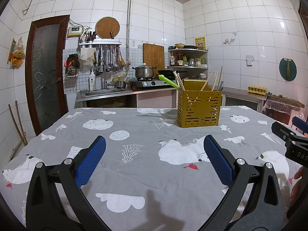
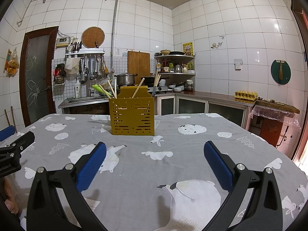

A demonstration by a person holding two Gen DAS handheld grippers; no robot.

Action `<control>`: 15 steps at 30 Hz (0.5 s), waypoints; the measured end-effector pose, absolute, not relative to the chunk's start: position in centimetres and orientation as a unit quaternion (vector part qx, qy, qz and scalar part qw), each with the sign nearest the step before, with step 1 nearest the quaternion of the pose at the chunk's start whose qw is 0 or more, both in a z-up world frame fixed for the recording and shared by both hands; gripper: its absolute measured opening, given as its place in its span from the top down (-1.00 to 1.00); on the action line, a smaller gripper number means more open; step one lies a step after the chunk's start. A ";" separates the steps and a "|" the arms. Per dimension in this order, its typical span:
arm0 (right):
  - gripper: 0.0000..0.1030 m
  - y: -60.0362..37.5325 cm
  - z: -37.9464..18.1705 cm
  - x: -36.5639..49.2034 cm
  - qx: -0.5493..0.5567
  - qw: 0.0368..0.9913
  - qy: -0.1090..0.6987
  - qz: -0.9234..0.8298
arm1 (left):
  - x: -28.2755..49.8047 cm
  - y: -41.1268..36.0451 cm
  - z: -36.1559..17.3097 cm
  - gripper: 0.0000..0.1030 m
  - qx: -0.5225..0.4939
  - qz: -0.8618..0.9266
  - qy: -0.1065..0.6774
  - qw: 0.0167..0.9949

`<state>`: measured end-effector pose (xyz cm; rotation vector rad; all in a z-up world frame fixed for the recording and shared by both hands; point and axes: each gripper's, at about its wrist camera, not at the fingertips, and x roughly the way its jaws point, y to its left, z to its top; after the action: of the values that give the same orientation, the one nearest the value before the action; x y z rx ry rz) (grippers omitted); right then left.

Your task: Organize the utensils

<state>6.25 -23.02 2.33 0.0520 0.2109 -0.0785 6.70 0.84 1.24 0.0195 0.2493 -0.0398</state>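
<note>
A yellow slotted utensil holder [image 1: 199, 108] stands upright on the far part of the table; it also shows in the right wrist view [image 2: 131, 116]. Wooden chopsticks [image 1: 208, 82] and a green-handled utensil [image 1: 169, 80] stick out of it, as do the chopsticks [image 2: 138, 89] and green utensil [image 2: 101, 90] in the right wrist view. My left gripper [image 1: 155, 146] is open and empty, low over the cloth, well short of the holder. My right gripper [image 2: 155, 150] is open and empty, also short of the holder.
The table wears a grey cloth with white animal prints [image 1: 138, 129]. Behind it runs a counter with a sink [image 1: 105, 92], stove and pot [image 1: 144, 72]. An egg tray [image 2: 246, 95] sits on the right counter. The right gripper's body [image 1: 292, 142] shows at the left view's right edge.
</note>
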 end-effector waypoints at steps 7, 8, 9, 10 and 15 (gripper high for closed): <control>-0.92 -23.1 2.4 6.2 0.025 0.993 0.105 -0.039 | 6.7 0.9 1.2 -0.91 0.009 -0.020 0.124 0.992; -0.92 -23.1 2.4 6.2 0.025 0.993 0.105 -0.039 | 6.7 0.9 1.2 -0.91 0.009 -0.020 0.124 0.992; -0.92 -23.1 2.4 6.2 0.025 0.993 0.105 -0.039 | 6.7 0.9 1.2 -0.91 0.009 -0.020 0.125 0.992; -0.92 -23.1 2.4 6.2 0.026 0.993 0.105 -0.039 | 6.7 0.9 1.3 -0.91 0.009 -0.020 0.125 0.992; -0.92 -23.1 2.4 6.2 0.025 0.993 0.105 -0.039 | 6.7 0.9 1.3 -0.91 0.009 -0.020 0.124 0.992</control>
<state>6.23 -23.05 2.43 0.0505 0.2104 -0.0784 6.68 0.89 1.28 0.0186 0.2490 -0.0396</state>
